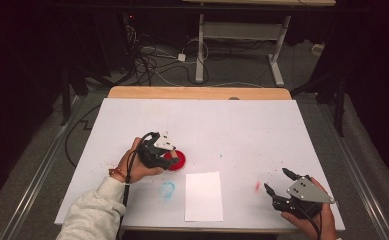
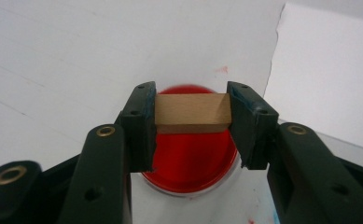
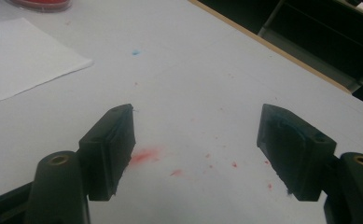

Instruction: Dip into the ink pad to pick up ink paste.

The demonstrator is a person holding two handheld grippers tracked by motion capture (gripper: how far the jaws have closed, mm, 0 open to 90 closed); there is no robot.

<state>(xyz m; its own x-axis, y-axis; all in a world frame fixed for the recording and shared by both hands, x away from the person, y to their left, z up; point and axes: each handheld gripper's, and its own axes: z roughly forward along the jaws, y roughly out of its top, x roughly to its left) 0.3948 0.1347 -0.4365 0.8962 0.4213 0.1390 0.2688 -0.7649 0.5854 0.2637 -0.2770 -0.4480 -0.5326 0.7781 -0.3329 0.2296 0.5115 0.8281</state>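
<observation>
My left gripper (image 2: 191,122) is shut on a small wooden block (image 2: 191,113), held across between its two pads. It hangs just over a round dish of red paint (image 2: 193,163). From above, the left gripper (image 1: 169,156) sits at the left of that red dish (image 1: 178,159), left of the table's middle. My right gripper (image 1: 278,181) rests near the front right corner with its jaws wide apart. Nothing lies between the right gripper's (image 3: 195,151) fingers, which stand over a red smear (image 3: 144,156) on the paper.
White paper (image 1: 242,130) covers the table. A smaller white sheet (image 1: 203,196) lies at the front middle, with a blue smudge (image 1: 167,190) to its left and a red smudge (image 1: 257,186) to its right. Cables and a desk frame (image 1: 242,35) stand on the floor beyond.
</observation>
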